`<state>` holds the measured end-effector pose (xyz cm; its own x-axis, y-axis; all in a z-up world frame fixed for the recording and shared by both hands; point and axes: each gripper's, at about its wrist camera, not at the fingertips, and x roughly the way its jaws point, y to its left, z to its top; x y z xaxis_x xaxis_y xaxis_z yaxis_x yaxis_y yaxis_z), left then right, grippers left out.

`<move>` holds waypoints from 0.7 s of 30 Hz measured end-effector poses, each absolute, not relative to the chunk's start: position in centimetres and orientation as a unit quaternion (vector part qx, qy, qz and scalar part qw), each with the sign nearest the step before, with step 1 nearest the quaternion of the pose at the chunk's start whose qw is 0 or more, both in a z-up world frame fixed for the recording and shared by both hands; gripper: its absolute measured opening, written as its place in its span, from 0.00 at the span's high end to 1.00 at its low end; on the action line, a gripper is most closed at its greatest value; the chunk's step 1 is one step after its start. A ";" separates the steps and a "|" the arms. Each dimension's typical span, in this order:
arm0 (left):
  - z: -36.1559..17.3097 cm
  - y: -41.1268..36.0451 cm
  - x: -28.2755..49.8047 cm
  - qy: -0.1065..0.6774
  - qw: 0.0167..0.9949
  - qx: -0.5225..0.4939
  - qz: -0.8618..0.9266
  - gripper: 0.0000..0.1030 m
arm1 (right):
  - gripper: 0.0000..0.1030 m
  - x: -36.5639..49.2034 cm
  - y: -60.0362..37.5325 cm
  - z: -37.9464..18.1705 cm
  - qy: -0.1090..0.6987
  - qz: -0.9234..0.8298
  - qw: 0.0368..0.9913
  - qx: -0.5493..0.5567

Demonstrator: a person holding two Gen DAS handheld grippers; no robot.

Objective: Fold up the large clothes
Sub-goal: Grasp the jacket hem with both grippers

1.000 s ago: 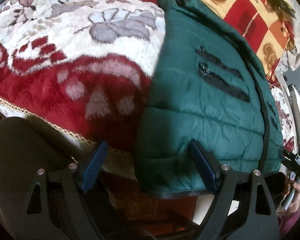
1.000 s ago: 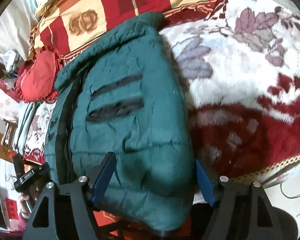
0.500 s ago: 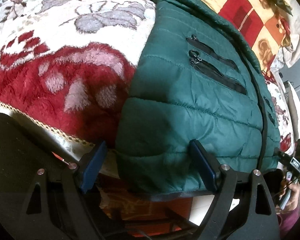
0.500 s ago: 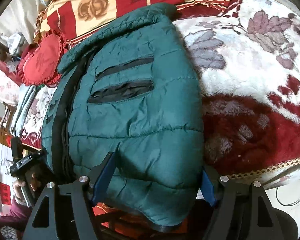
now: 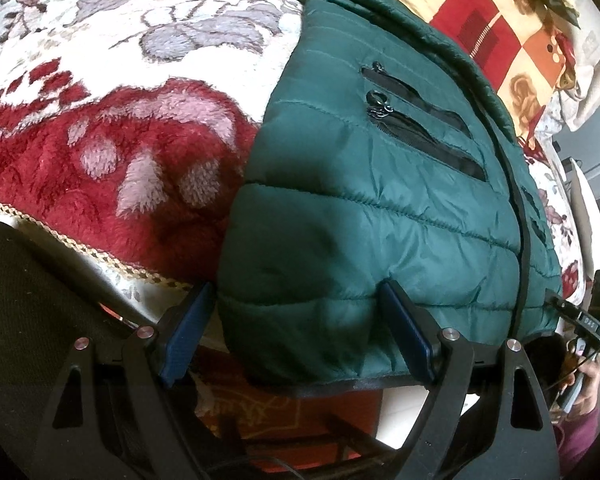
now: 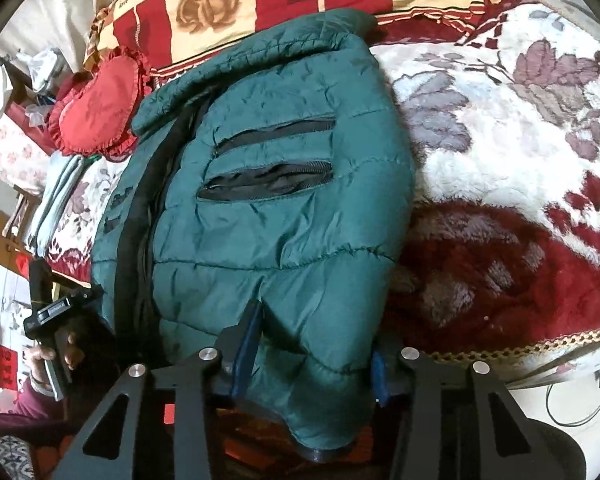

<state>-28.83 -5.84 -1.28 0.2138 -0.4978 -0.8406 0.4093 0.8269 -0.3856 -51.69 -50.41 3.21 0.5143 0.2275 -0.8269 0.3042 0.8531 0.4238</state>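
Change: right gripper [image 6: 312, 354] now closing on the jacket [image 6: 272, 216] hem, which bunches between its fingers; earlier it straddled it wide.
Left gripper [image 5: 296, 336]: open, hem corner between, unpinched.
Jacket: lies on floral blanket [image 5: 112, 152], hem near.
Handling: soft, puffy, slippery shell; likely light; grip hem corners deeply.

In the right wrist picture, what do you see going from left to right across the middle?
Red heart-shaped cushion → green puffer jacket → fluffy red and white flowered blanket.
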 end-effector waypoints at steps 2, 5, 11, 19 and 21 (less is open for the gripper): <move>-1.3 -5.9 -28.8 0.554 0.779 -0.038 -0.292 0.17 | 0.55 -51.5 -50.4 2.9 0.495 -0.018 0.825 0.271; -1.3 -6.1 -28.9 0.554 0.779 -0.039 -0.291 0.17 | 0.46 -51.3 -50.7 2.3 0.491 -0.009 0.819 0.295; -1.0 -6.6 -29.3 0.550 0.776 -0.020 -0.307 0.33 | 0.62 -51.2 -49.6 2.9 0.493 -0.017 0.830 0.260; 1.0 -6.7 -30.3 0.522 0.787 0.001 -0.329 0.80 | 0.80 -52.0 -49.9 5.2 0.454 0.008 0.842 0.292; 1.8 -6.4 -30.3 0.516 0.788 -0.006 -0.335 0.83 | 0.81 -52.2 -50.4 6.1 0.433 0.020 0.844 0.315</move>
<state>-30.29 -6.45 1.75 0.2434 -0.5346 -0.8093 0.5229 0.7751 -0.3547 -52.21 -50.45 6.08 0.6234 0.3059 -0.7196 0.2398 0.8011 0.5483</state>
